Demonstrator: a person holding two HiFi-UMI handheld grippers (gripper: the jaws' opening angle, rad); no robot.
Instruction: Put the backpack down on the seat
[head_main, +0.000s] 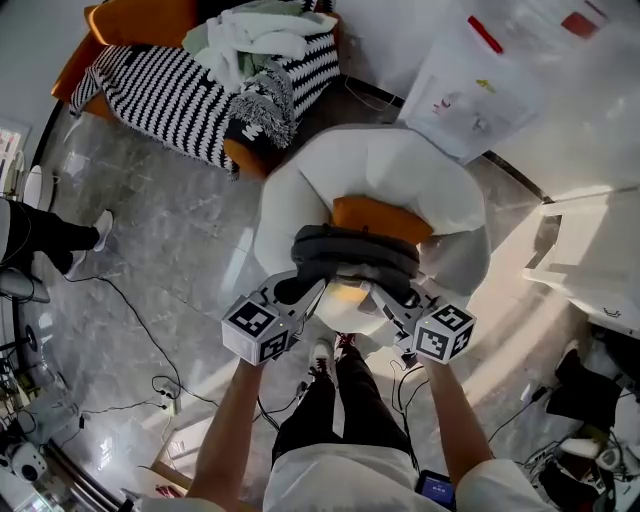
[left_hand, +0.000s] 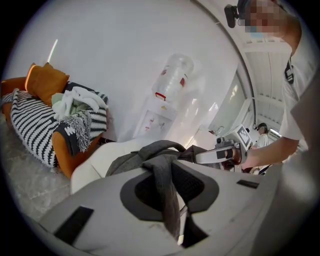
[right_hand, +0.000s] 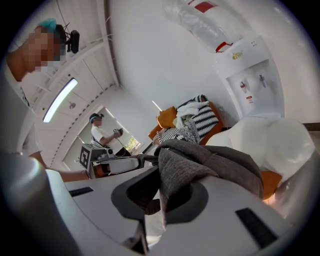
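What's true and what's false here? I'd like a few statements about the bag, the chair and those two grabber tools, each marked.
1. The left gripper and the right gripper each clamp a strap of the dark grey backpack. True.
2. The backpack lies on the floor. False: it is held by its straps over the white chair.
3. A striped blanket lies on the orange sofa. True.
4. The chair's cushion is blue. False: it is orange.
5. A water dispenser stands at the wall beyond the chair. True.
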